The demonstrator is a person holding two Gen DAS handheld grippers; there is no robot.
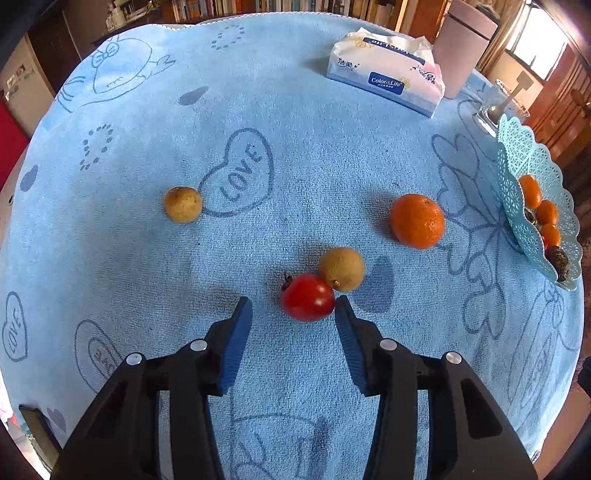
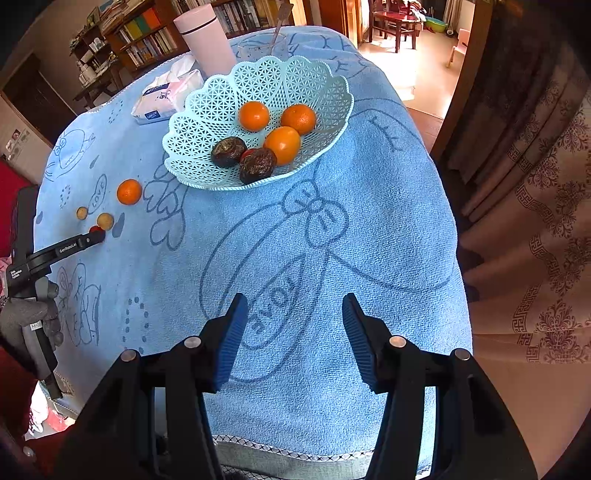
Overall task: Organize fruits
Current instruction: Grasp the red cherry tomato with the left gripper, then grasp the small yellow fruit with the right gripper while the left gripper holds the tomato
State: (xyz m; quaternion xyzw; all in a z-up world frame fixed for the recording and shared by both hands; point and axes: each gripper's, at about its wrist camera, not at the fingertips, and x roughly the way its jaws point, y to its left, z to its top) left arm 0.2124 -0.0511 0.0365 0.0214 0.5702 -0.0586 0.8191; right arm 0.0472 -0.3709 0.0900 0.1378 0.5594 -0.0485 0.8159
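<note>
Covering the table, a blue towel [image 1: 295, 92] fronts crowded bookshelves [image 2: 147, 33].

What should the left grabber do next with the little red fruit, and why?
Probably ease forward a little, then close. The open left gripper has the small red round fruit just at its fingertips, one tip near its side, and a tan round fruit touches it behind.

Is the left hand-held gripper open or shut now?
Open: the left hand-held gripper has its fingers apart, and the red fruit lies between the tips.
</note>
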